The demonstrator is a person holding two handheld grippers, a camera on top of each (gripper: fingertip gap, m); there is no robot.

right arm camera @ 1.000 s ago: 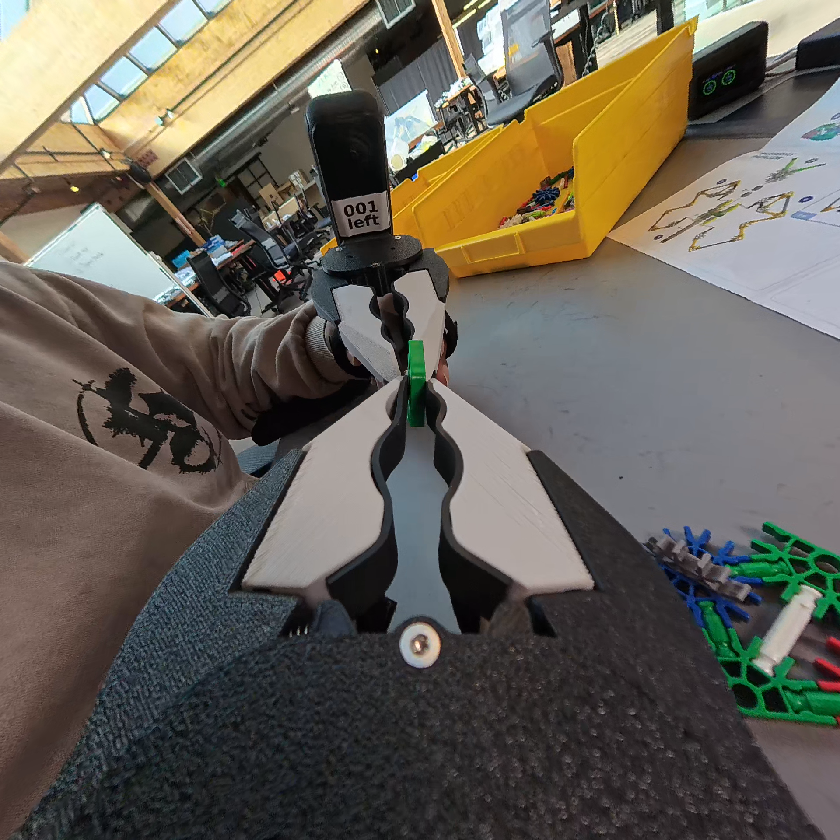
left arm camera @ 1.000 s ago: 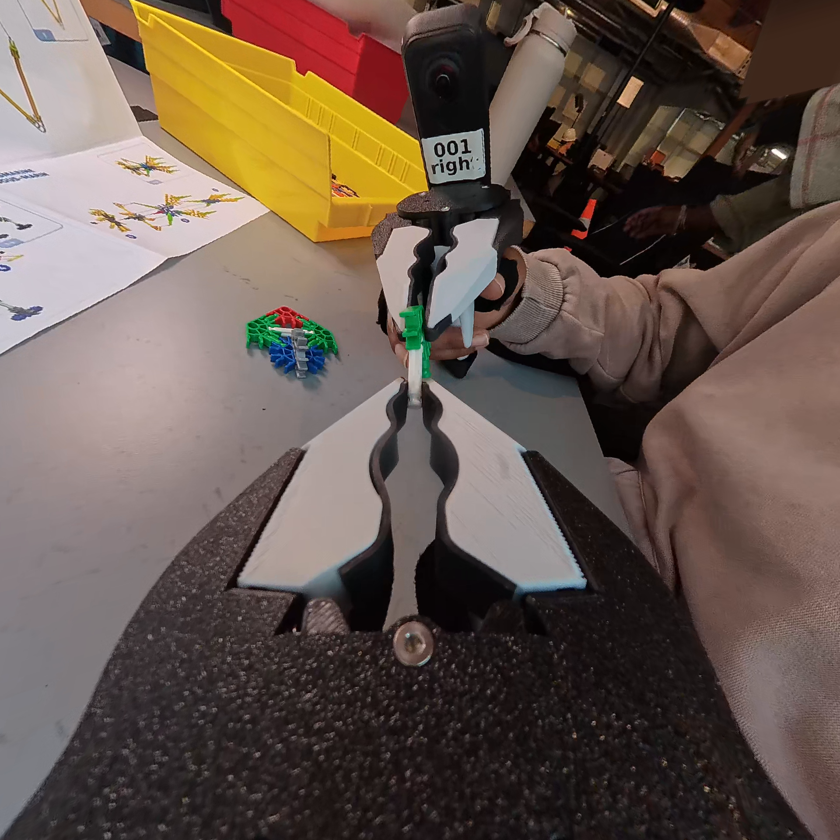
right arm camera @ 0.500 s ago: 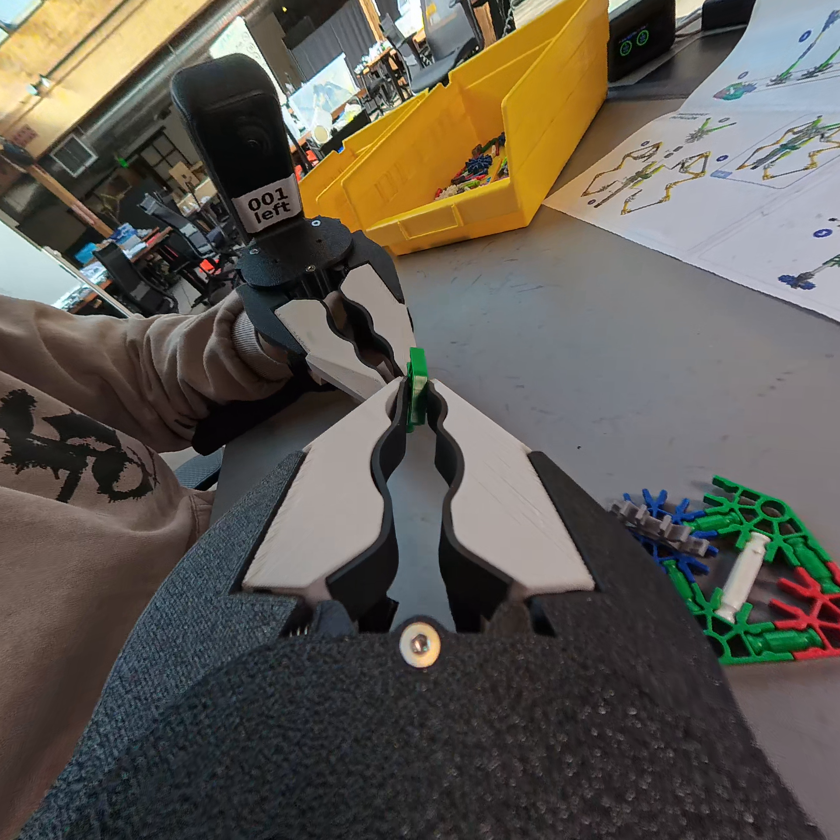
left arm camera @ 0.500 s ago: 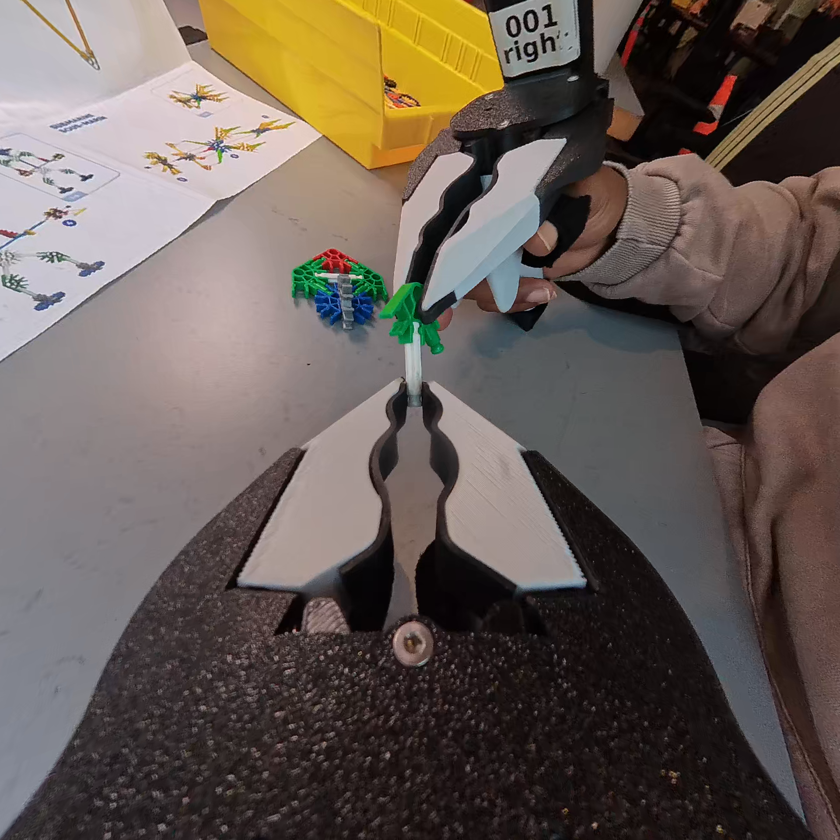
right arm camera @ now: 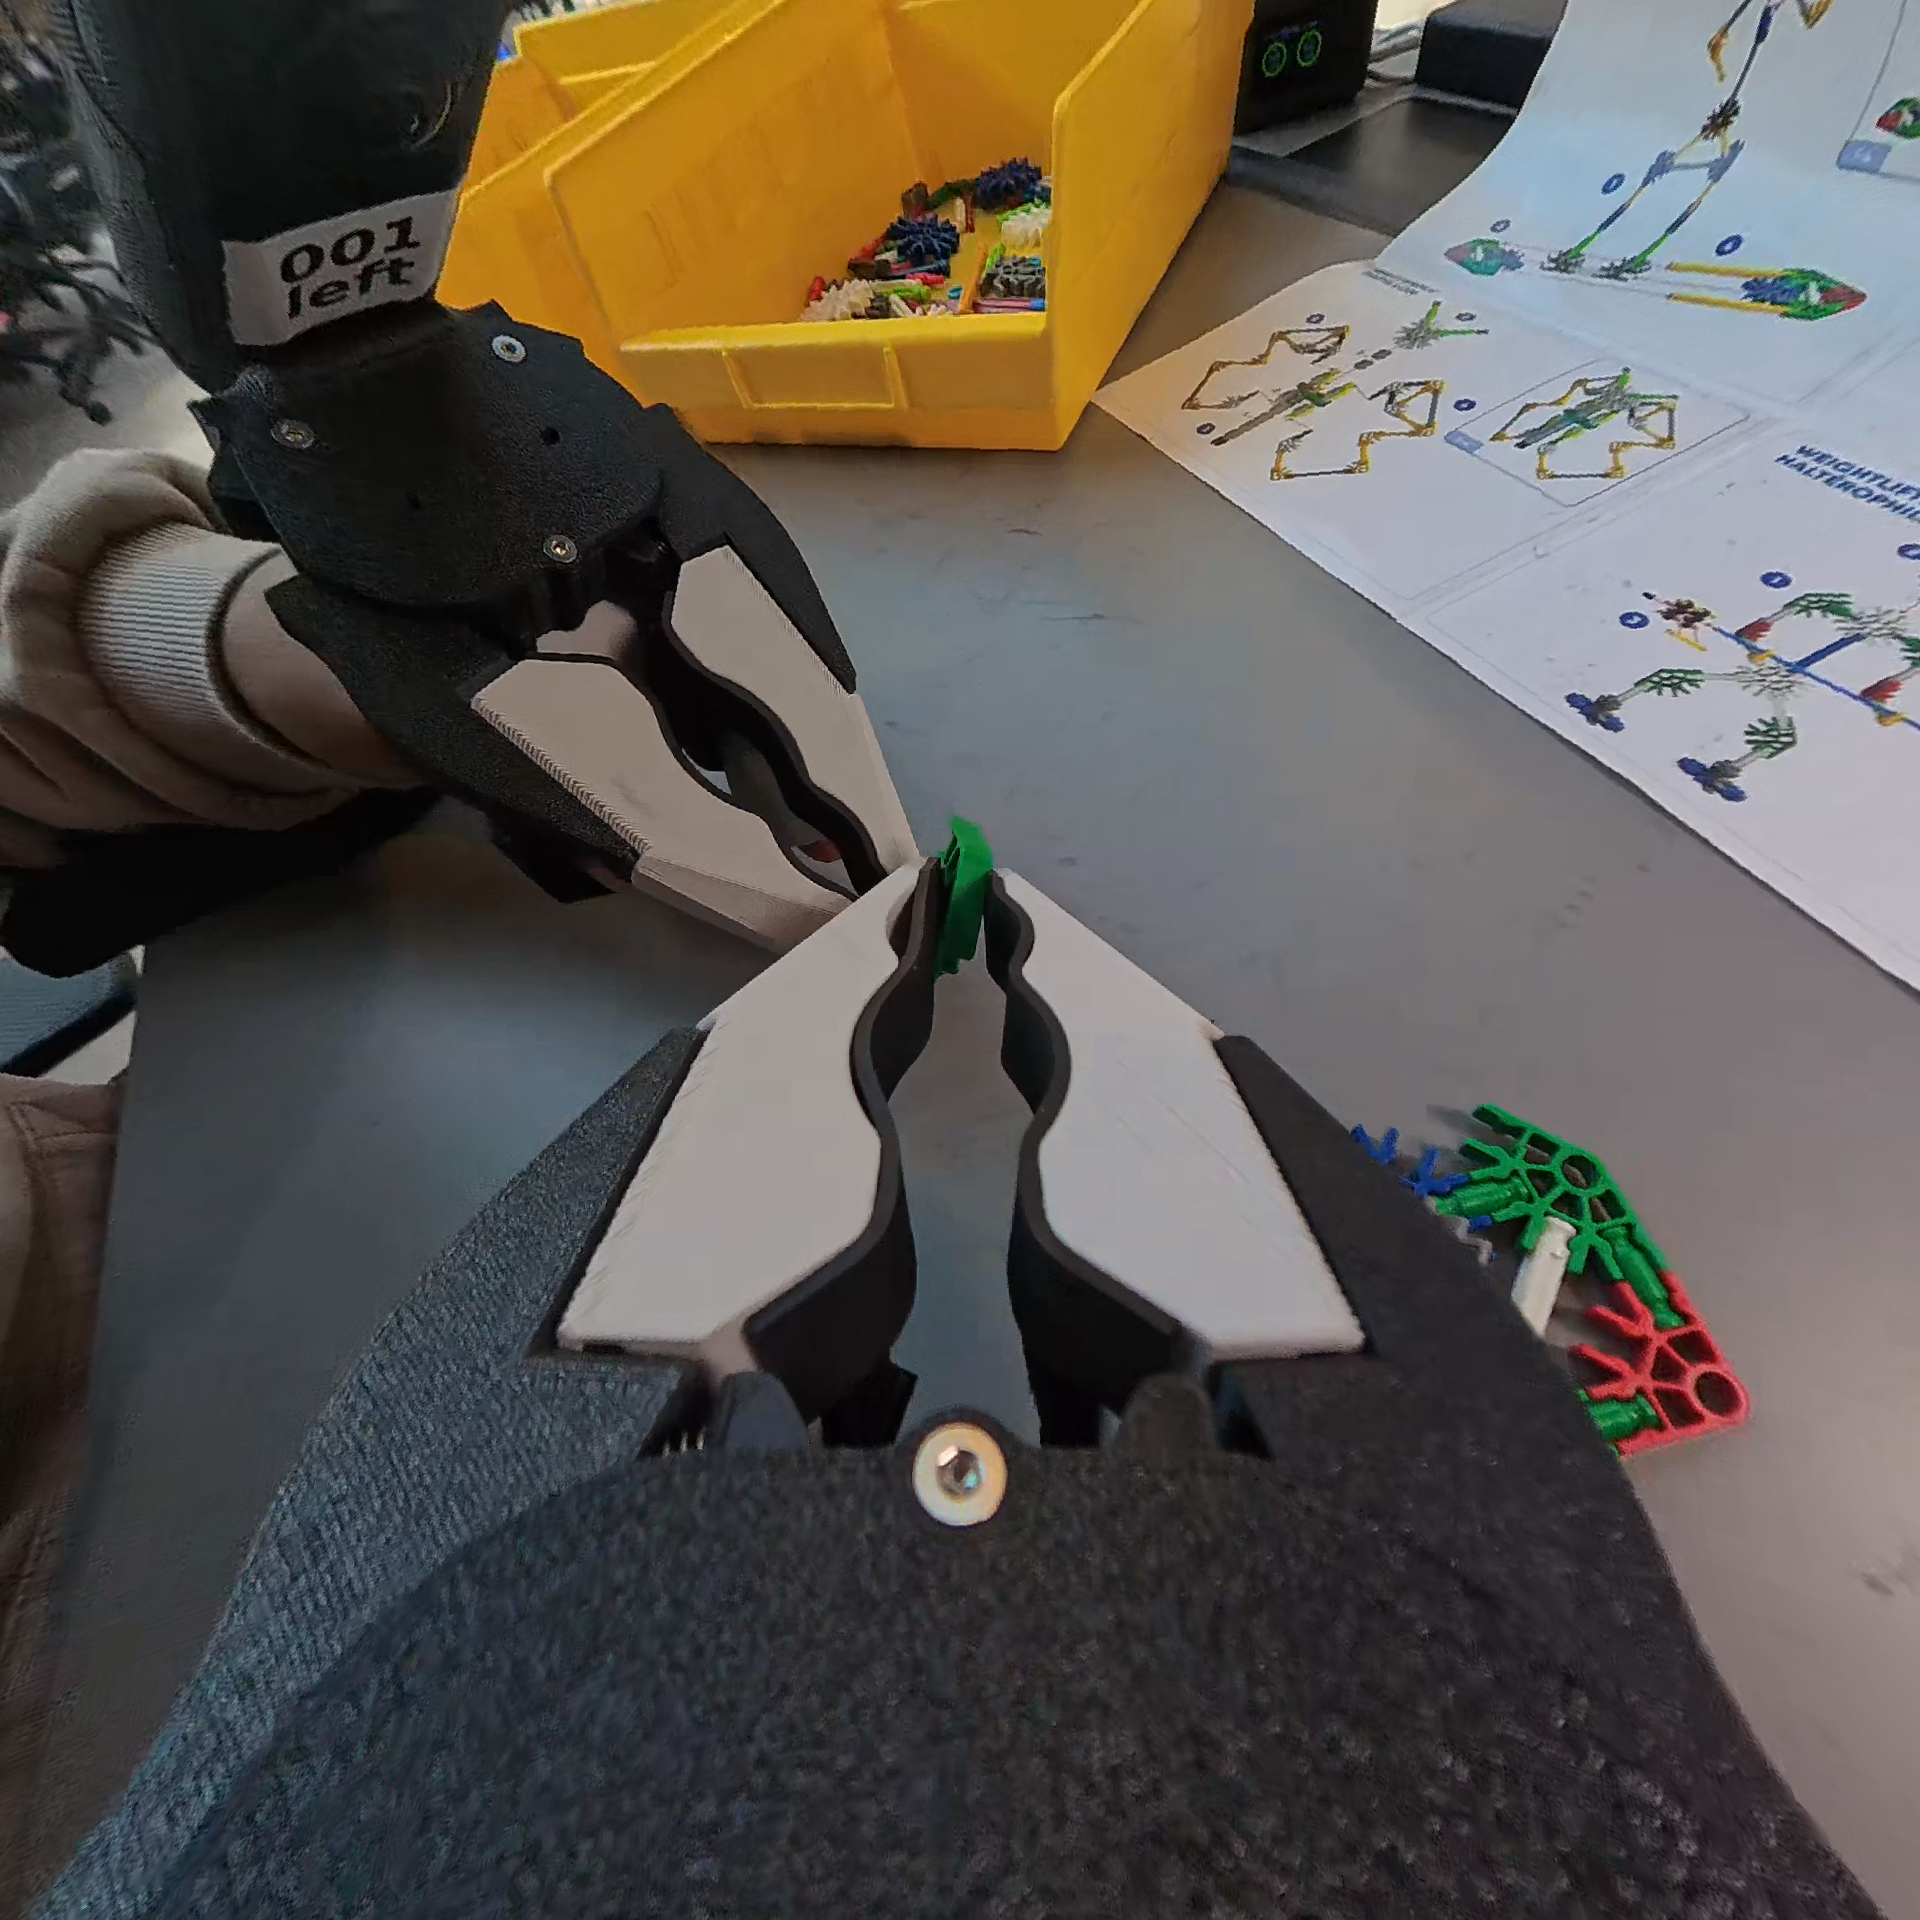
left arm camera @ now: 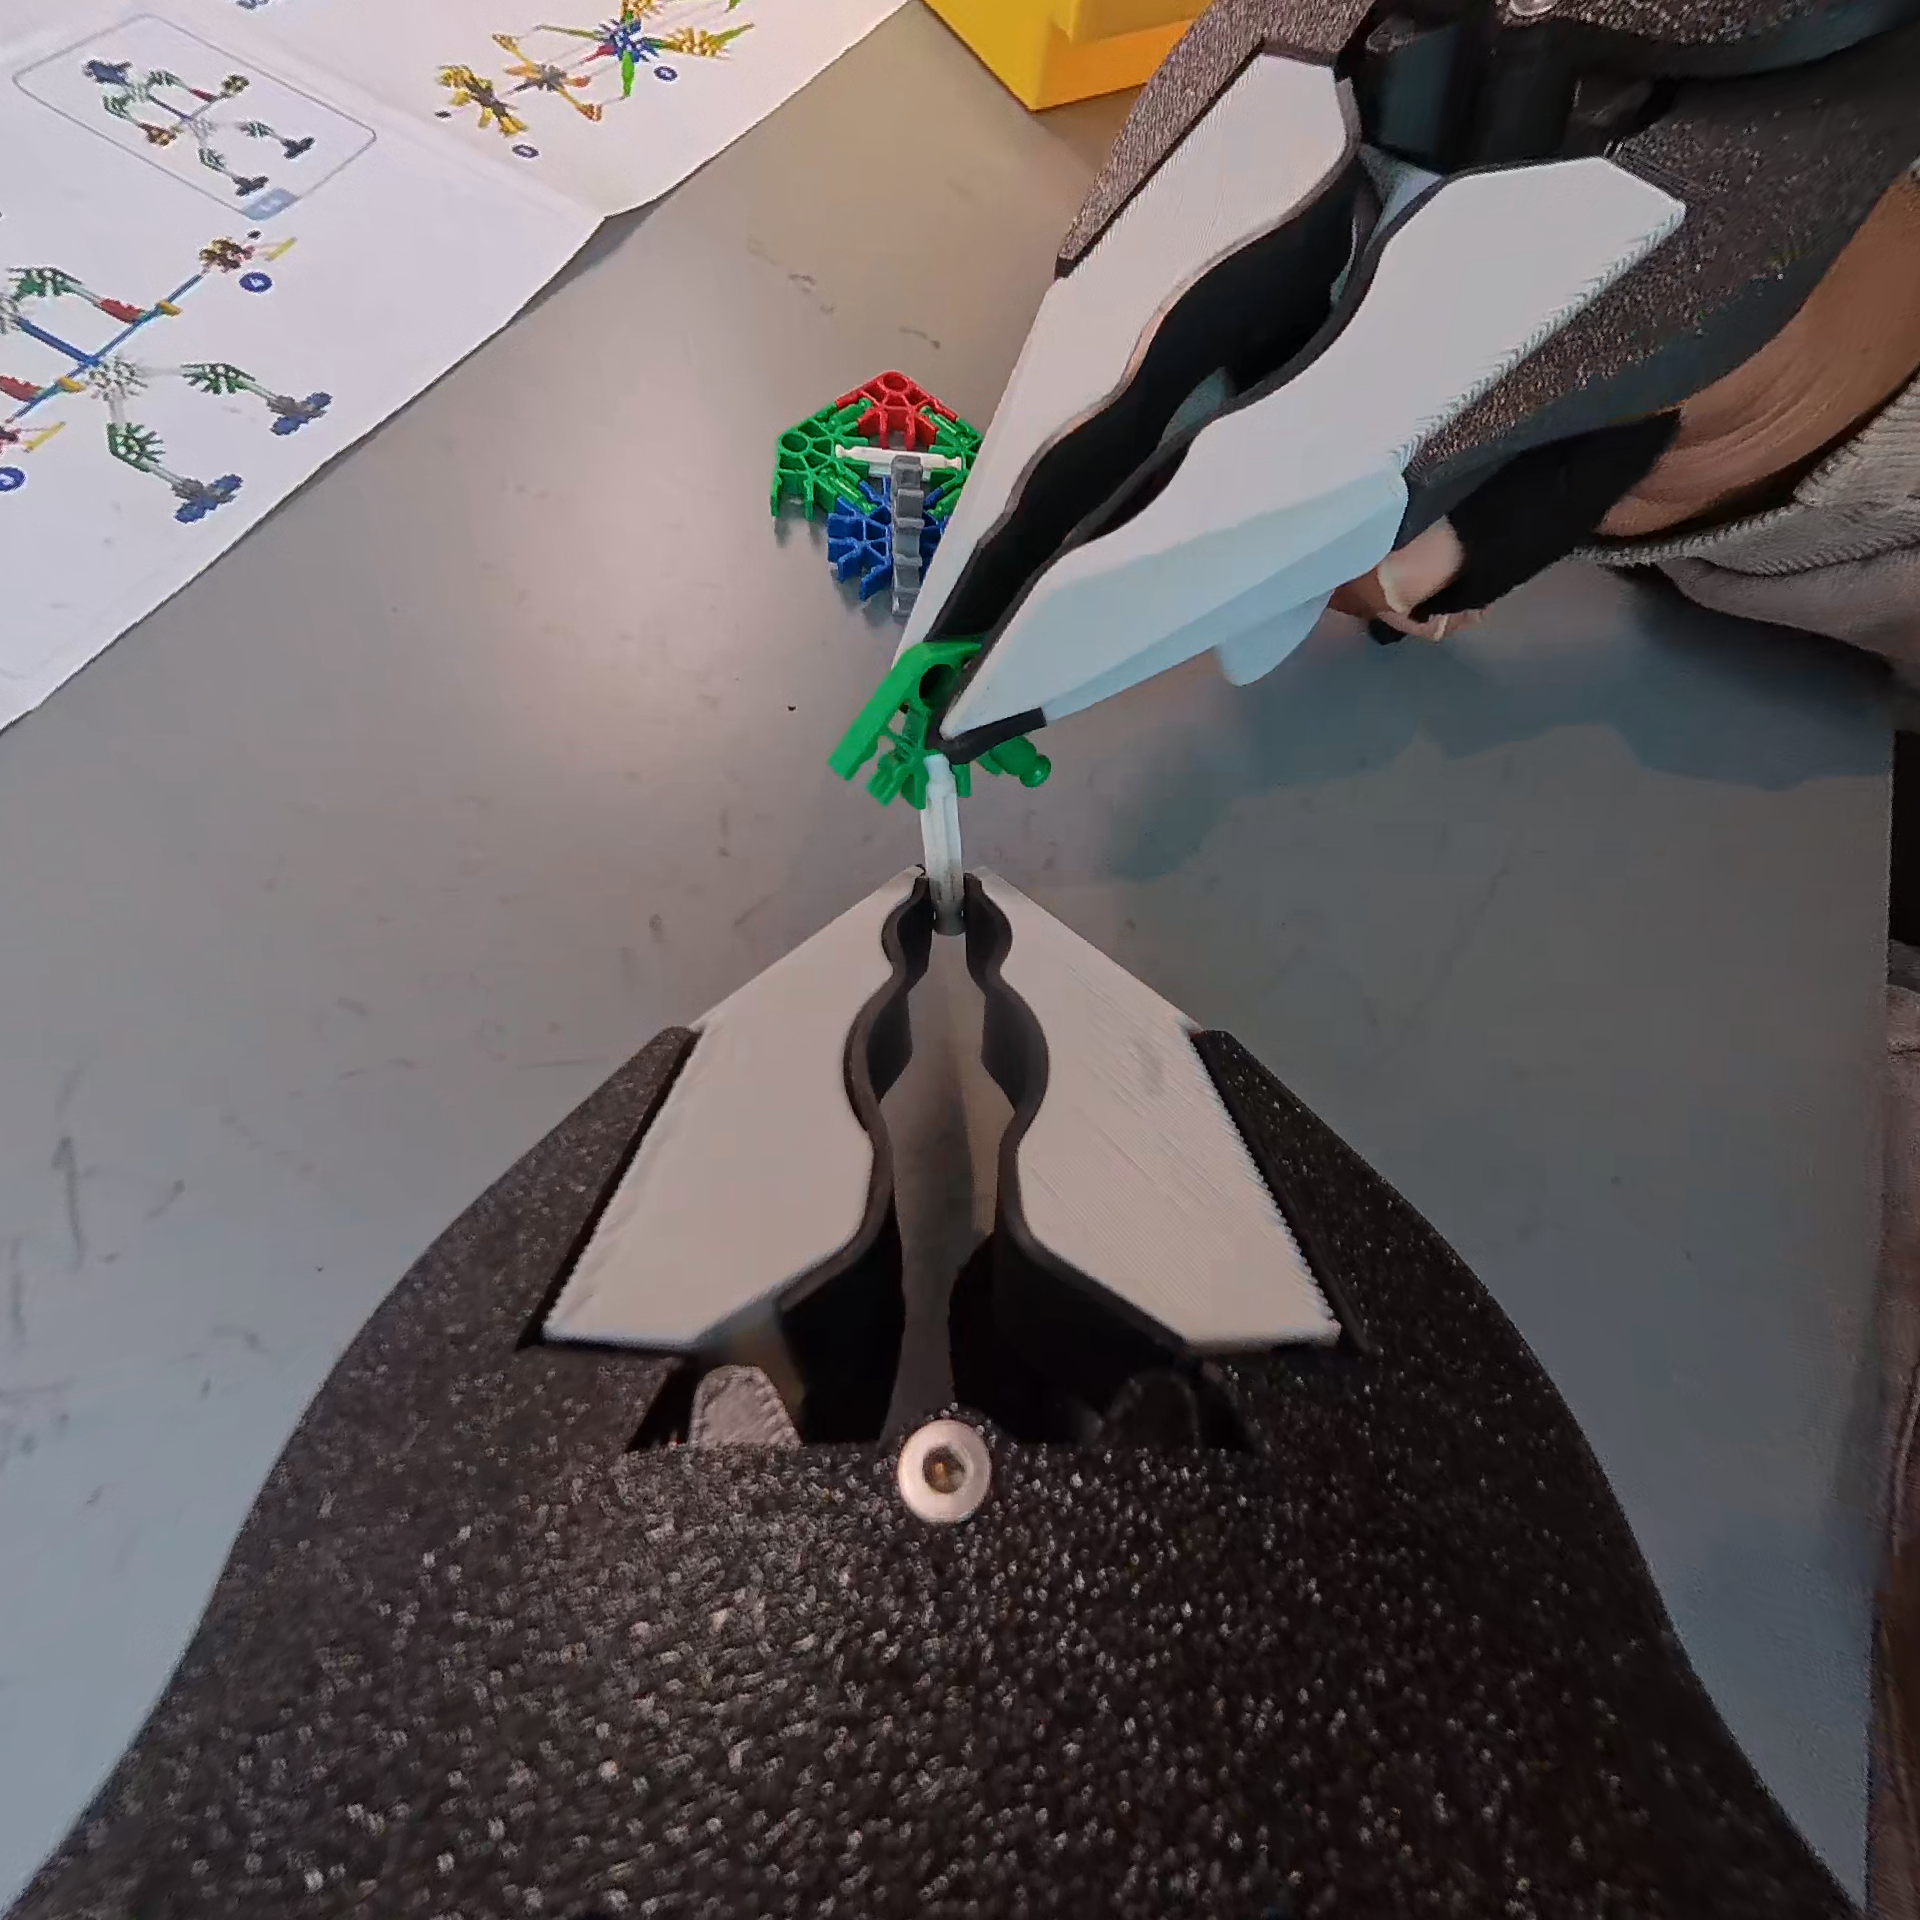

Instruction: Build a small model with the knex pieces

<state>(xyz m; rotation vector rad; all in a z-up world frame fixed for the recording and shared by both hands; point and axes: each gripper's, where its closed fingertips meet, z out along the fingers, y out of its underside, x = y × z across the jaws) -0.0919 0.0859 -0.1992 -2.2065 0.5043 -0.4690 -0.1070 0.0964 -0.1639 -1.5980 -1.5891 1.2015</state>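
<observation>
Two grippers joined by one small toy piece above a grey table.

The left gripper (left arm camera: 943, 891) pinches a white rod (left arm camera: 941, 831); the right gripper (right arm camera: 956, 894) clamps the green connector (left arm camera: 902, 727) plugged onto that rod. Beside them lies a green, red and blue assembly (left arm camera: 875, 470), with an instruction sheet (right arm camera: 1621, 499) and a yellow bin (right arm camera: 862, 229) well beyond.

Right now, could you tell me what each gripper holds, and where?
Left gripper pinches the white plastic rod's near end; right gripper clamps the flat green plastic connector across its faces.
</observation>
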